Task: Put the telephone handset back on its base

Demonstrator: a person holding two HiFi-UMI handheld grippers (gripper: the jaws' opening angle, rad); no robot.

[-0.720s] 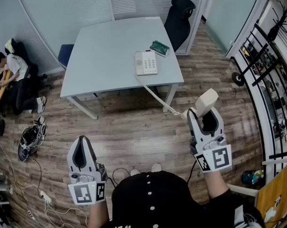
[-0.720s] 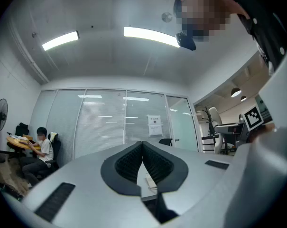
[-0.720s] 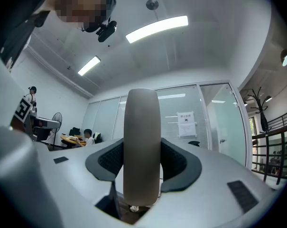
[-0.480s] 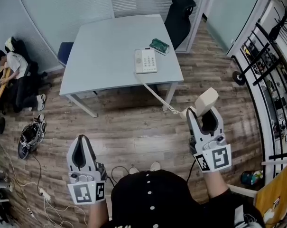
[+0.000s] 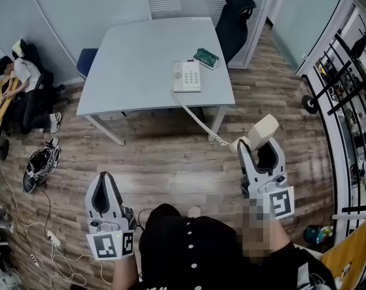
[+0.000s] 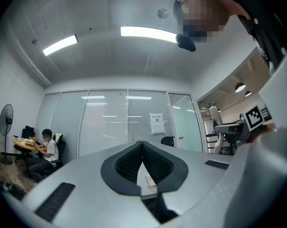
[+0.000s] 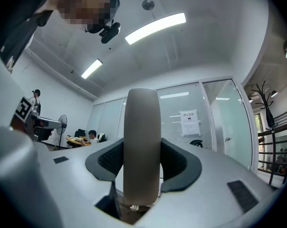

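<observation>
your right gripper is clamped on the beige handset, out over the wood floor, well apart from the table. base sits near the table's right edge; coiled cord runs between them. your left gripper: jaws together, empty.

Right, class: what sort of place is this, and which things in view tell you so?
Probably an office meeting room: grey table with a telephone base, black office chair, glass partition walls.
</observation>
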